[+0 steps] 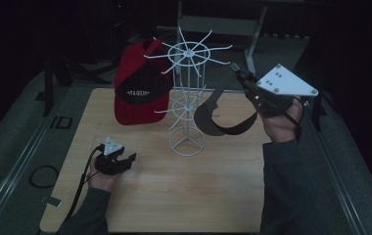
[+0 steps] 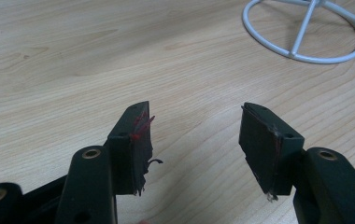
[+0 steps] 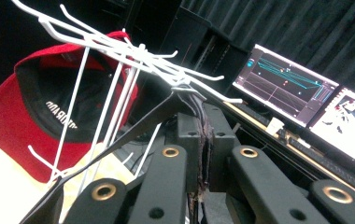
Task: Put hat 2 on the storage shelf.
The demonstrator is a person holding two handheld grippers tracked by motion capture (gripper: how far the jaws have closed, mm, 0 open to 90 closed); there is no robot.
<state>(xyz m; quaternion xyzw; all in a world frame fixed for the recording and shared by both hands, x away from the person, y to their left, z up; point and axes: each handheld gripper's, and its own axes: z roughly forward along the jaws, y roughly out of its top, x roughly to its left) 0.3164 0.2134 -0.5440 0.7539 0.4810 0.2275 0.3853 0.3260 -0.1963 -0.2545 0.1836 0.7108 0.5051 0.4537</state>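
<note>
A white wire rack (image 1: 188,98) with radial hooks stands mid-table. A red cap (image 1: 140,88) with a black underside hangs on its left side. My right gripper (image 1: 235,68) is raised beside the top right hooks and is shut on the strap of a dark grey visor (image 1: 218,120), which droops below it. In the right gripper view the jaws (image 3: 204,126) are pressed together on the visor strap (image 3: 133,128), right under a hook of the rack (image 3: 119,51), with the cap (image 3: 12,126) behind. My left gripper (image 1: 125,159) rests low over the table, open and empty (image 2: 194,135).
The wooden table (image 1: 174,196) has bare room in front of the rack's ring base (image 2: 306,32). A cable loop (image 1: 43,176) lies off the table's left edge. Two lit monitors (image 3: 287,84) stand beyond the rack.
</note>
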